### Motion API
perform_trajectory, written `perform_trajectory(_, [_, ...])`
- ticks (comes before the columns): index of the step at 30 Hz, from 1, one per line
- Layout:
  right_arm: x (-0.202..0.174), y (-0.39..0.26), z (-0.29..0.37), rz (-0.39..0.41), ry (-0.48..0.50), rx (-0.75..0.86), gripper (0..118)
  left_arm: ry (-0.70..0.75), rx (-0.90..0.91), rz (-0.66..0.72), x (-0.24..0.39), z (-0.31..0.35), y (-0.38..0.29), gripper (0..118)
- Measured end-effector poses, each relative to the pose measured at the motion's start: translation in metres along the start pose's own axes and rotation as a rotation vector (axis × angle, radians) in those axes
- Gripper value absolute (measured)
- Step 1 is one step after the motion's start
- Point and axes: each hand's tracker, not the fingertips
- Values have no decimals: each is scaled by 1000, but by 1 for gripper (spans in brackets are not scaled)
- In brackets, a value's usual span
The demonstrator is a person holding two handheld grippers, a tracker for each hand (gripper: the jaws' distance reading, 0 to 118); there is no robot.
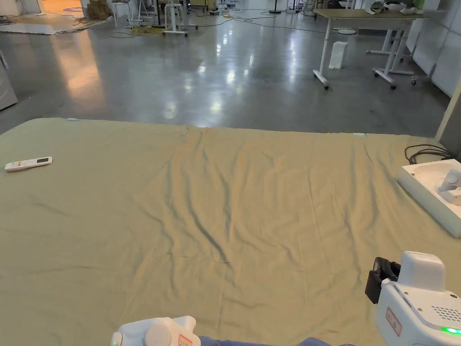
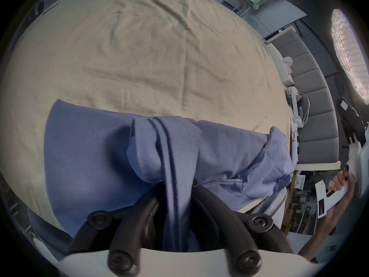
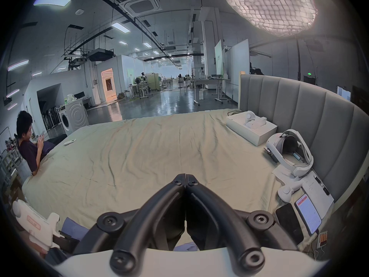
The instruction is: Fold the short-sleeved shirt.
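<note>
Across a wide bed spread with a wrinkled olive-green sheet (image 1: pixel 234 202), the left gripper (image 2: pixel 175 185) clamps a bunched fold of the blue short-sleeved cotton shirt (image 2: pixel 95 153), which lies crumpled at the near edge of the sheet. At the near right, the right gripper (image 3: pixel 186 178) hovers above the sheet, its black jaws pressed together on nothing. A slim white remote control (image 1: pixel 28 163) rests near the far left edge; an open white box (image 1: pixel 427 189) holding a white controller sits on the right side, close to a grey padded headboard (image 3: pixel 299 105). A white headset (image 3: pixel 289 151) and two phones (image 3: pixel 299 215) lie alongside it. Beyond stretches a glossy grey concrete floor (image 1: pixel 216 67) with a white-legged desk (image 1: pixel 360 18). A seated person (image 3: pixel 30 141) leans at the far left corner.
</note>
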Motion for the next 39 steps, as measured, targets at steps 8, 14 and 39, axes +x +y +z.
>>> perform_trajectory(8, [5, -1, -2, -30, -8, -14, 0, -115, -6, 88, -8, 17, 4, 50])
perform_trajectory(14, [3, 0, 0, -25, 1, -12, 0, -207, 53, 60, -9, 58, 2, 54])
perform_trajectory(39, [13, -10, 0, -41, -7, -60, 0, -38, 72, -173, 48, -9, -18, 11])
